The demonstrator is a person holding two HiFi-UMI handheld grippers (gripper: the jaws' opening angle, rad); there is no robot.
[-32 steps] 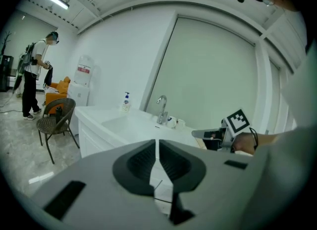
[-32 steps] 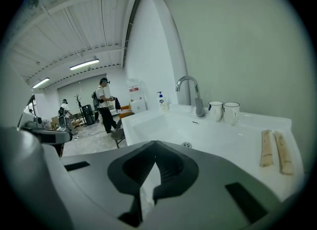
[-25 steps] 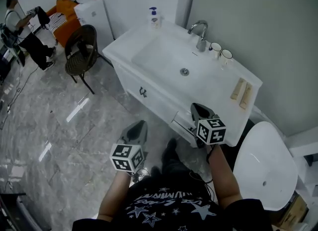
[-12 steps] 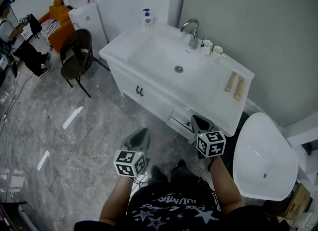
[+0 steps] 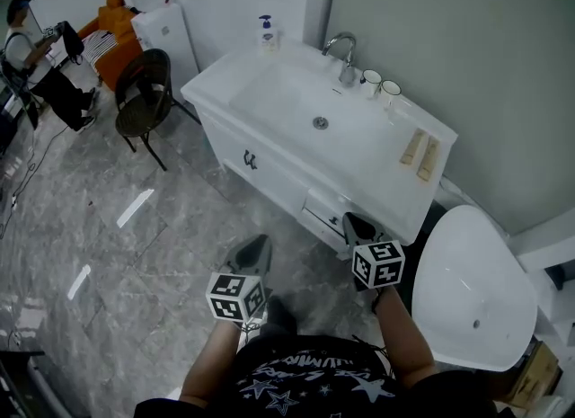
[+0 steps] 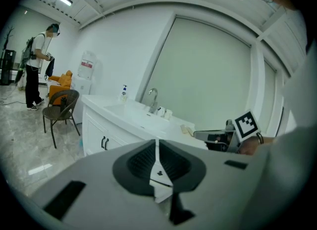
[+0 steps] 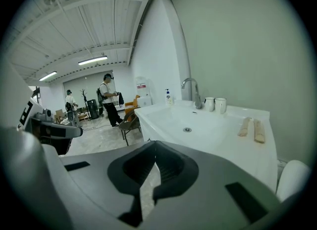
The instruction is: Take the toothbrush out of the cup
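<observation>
Both tongs were closed, pads together with nothing between them. Left gripper (image 5: 256,247) sat at lower centre of the head view, right gripper (image 5: 357,225) just right of it, near the front edge of the white vanity (image 5: 269,160). Well apart from both, in the upper right of centre, one cup (image 5: 369,82) and a second cup (image 5: 390,90) stood upright on the counter, just right of the faucet (image 5: 341,52). Toothbrush too small to make out in either cup. Two beige oblong items (image 5: 420,152) lay side by side further right. Soap bottle (image 5: 266,33) stood at the counter's far left corner.
</observation>
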